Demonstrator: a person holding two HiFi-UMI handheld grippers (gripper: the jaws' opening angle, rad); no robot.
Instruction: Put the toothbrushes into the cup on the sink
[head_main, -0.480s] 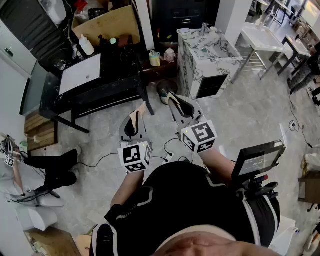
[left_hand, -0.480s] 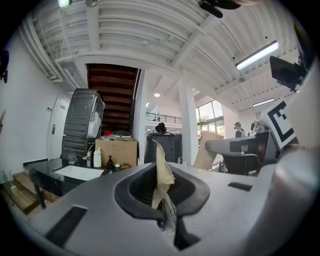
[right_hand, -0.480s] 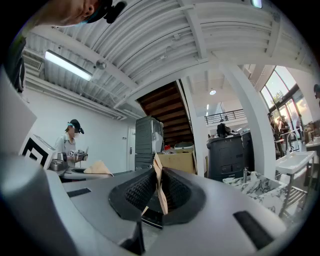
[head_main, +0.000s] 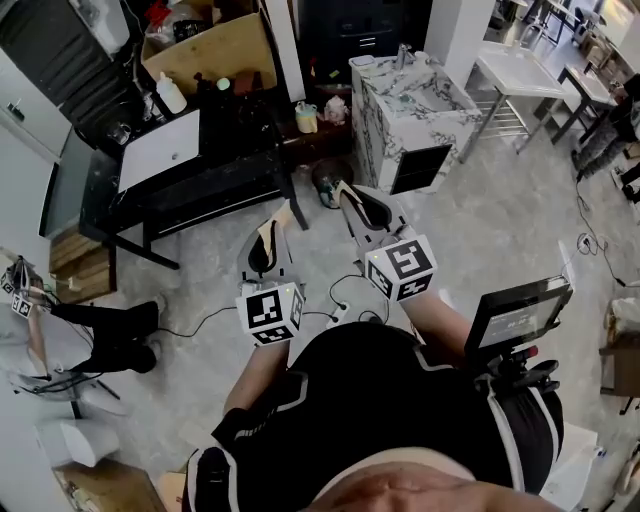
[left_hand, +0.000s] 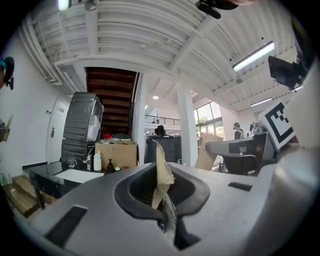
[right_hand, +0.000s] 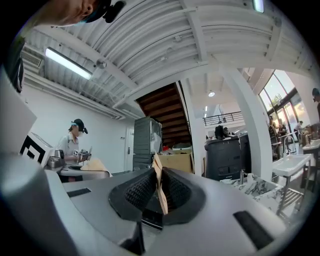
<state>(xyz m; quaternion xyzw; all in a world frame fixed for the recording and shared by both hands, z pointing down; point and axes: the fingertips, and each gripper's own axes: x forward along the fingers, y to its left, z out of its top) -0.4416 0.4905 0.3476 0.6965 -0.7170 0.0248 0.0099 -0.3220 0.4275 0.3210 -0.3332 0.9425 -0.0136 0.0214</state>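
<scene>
Floor: pale marbled tile (head_main: 480, 230). You stand mid-room with both grippers level in front of you.
Sink unit: marble-clad block (head_main: 378, 140) ahead and to the right of your right gripper (head_main: 345, 195), faucet (head_main: 405, 55) at its far edge. It is well apart from both grippers.
Cup: small pale item (head_main: 367, 62) on the sink unit's far left corner, too small to confirm as the cup. A yellowish cup-like thing (head_main: 307, 117) sits on the dark ledge just left of the unit.
Left gripper (head_main: 268, 243): jaws clenched on the left strip (left_hand: 162, 172), tan, flat and upright, with print low on it.
Right gripper: jaws clamped on the right strip (right_hand: 159, 192), tan, thinner, slightly tilted.
Toothbrushes: can't confirm either strip as one.
Left side: black table (head_main: 200, 185) with a white panel (head_main: 160, 148). A white bottle (head_main: 172, 92) and a cardboard box (head_main: 215, 45) sit toward its far edge.
Right side: steel-frame table (head_main: 520, 70) at far right, screen on a stand (head_main: 515, 318) close to your right side.
Other person (head_main: 100, 335): low at the left edge, partly cut off.
Hidden: your torso covers the floor under you. The basin's contents are not readable.
Clearance: open tile between the grippers and the unit's front. A cable (head_main: 200, 322) runs on the floor below the grippers, and the black table's near corner bounds the left side.
</scene>
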